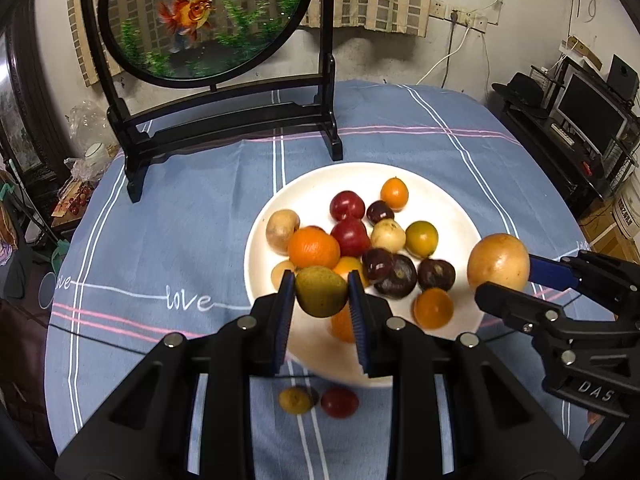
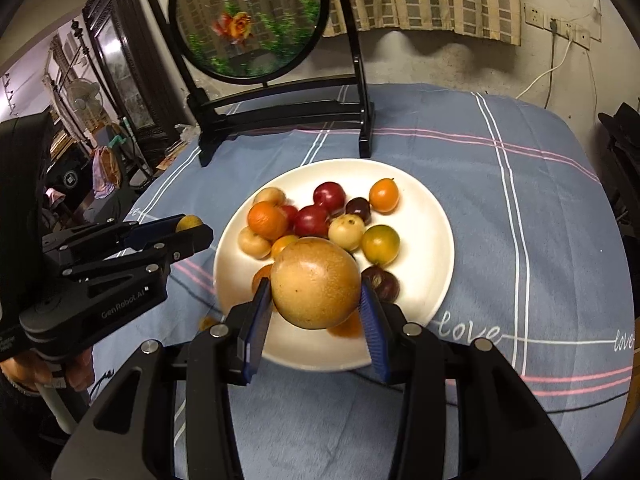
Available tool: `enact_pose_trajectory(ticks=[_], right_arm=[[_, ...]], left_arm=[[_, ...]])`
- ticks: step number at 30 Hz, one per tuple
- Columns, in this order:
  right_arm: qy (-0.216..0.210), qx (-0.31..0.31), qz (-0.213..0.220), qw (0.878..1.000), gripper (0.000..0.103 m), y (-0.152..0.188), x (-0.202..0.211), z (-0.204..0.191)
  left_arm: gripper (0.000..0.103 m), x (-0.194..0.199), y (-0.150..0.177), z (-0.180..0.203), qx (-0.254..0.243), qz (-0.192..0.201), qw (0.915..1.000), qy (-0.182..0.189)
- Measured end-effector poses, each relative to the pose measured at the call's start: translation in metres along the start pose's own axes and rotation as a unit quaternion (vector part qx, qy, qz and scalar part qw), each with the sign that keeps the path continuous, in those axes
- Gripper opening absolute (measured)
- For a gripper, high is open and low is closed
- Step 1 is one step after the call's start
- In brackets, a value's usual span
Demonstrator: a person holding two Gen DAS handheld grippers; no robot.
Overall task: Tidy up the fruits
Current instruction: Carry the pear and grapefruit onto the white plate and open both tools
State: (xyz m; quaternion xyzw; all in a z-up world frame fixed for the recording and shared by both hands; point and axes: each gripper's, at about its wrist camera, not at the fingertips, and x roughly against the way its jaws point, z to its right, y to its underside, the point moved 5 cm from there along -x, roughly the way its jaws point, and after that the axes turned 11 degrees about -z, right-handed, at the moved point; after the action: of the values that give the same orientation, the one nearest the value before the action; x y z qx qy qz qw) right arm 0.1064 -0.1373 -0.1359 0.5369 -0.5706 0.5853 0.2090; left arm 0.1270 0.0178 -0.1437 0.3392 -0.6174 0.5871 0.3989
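Left tool (image 1: 321, 292) clenched on a small green-yellow fruit (image 1: 320, 291), right tool (image 2: 316, 294) grasping a big yellow-tan fruit (image 2: 316, 283); both are held in the air above the near edge of the white plate (image 1: 448, 196), mid-bench. Risks: the round tan fruit is pinched only at its sides and could roll out onto the crowded pile, scattering fruit off the rim. Two loose fruits (image 1: 318, 400) lie on the blue cloth (image 1: 168, 240) near the plate; the tools, close together, may bump.
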Motion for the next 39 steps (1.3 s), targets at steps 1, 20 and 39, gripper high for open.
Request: enact_pose_trajectory(ticks=[1, 20, 39], right_arm=[[0.001, -0.002, 0.0, 1.0, 0.043, -0.003, -0.001, 0.001], [0.011, -0.017, -0.018, 1.0, 0.043, -0.048, -0.04, 0.026], [0.014, -0.025, -0.02, 0.999, 0.043, -0.067, -0.052, 0.037]], left_arm=[[0.027, -0.003, -0.004, 0.001, -0.001, -0.001, 1.0, 0.0], [0.027, -0.041, -0.04, 0.013, -0.019, -0.01, 0.9995, -0.021], [0.027, -0.058, -0.049, 0.012, -0.032, -0.01, 0.9989, -0.033]])
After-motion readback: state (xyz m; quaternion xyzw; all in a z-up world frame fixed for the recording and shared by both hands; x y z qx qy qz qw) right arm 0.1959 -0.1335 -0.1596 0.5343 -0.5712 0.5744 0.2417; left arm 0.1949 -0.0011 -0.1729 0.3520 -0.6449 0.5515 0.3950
